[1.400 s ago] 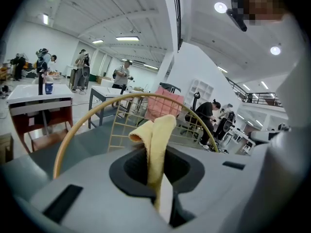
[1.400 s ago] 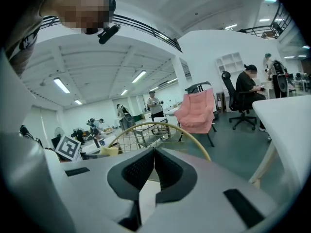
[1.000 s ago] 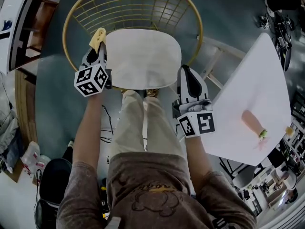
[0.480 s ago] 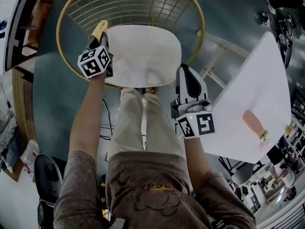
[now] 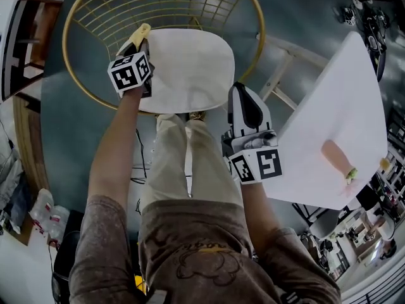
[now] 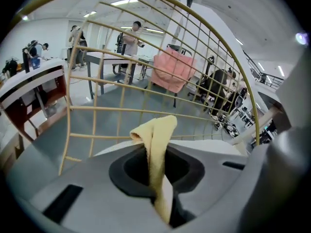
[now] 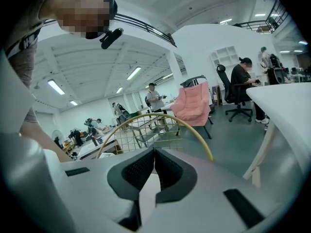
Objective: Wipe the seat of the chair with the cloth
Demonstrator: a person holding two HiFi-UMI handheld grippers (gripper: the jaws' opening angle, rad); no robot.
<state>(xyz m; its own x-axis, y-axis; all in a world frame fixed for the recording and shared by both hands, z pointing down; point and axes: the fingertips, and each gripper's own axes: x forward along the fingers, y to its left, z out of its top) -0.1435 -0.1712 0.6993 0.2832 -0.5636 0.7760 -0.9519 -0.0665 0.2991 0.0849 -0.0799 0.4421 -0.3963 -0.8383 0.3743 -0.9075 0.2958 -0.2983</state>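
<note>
Gripping the cloth point(image 6: 154, 140) tight, the left hand-held gripper point(image 5: 142, 49) sits at the seat's point(image 5: 190, 68) left edge. The right hand-held gripper point(image 5: 242, 97) is clenched, empty. Most wiping appears outstanding.

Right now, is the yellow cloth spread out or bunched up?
Bunched up: the cloth stands as a narrow folded strip, pinched in the shut left gripper.

Cloth point(image 6: 156, 149) soft, matt; chair back point(image 5: 171, 2) probably metal wire.
</note>
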